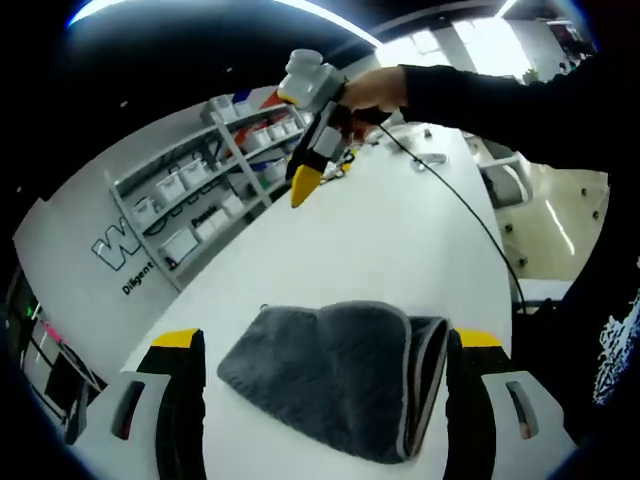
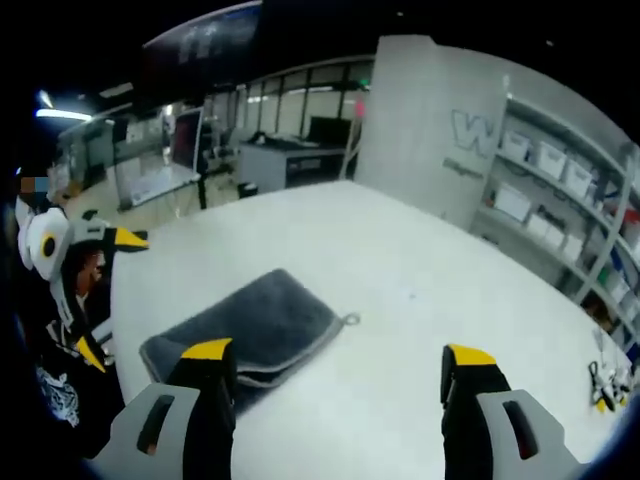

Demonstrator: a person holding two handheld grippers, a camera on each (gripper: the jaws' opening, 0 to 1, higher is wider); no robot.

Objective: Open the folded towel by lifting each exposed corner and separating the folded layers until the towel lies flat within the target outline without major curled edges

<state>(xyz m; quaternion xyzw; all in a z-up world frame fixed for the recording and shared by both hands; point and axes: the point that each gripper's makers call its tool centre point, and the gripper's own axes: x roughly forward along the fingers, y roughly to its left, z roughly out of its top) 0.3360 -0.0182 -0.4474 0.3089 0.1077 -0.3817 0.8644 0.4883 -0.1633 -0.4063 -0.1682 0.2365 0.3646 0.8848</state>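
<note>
- Lying folded on the white table [image 1: 400, 250], the grey towel [image 1: 345, 385] sits just ahead of the left gripper [image 1: 320, 345], between its two yellow-tipped jaws in the left gripper view.
- The towel's layered edges show along its right side in that view, where a paler trim curves around the stacked folds.
- The left gripper's jaws stand wide apart, one on each side of the towel, and hold nothing; whether they touch the cloth cannot be told.
- In the right gripper view, the towel [image 2: 245, 330] lies flat as a folded rectangle near the table's edge, with a small hanging loop at one corner pointing toward the middle of the table [image 2: 420, 300].
- The right gripper [image 2: 340, 365] has its jaws spread wide and empty; its left jaw overlaps the near corner of the towel in the picture, while the right jaw stands over bare table.
- Seen from the left gripper view, the right gripper [image 1: 303, 185] is held by a hand [image 1: 375, 90] in a dark sleeve, well above the table and well apart from the towel, its yellow tips pointing down.
- Seen from the right gripper view, the left gripper [image 2: 105, 300] appears at the left edge beside the person's dark clothing.
- Shelves with white bins [image 1: 195, 195] line the wall behind the table, and a black cable [image 1: 465, 210] runs across the tabletop.
</note>
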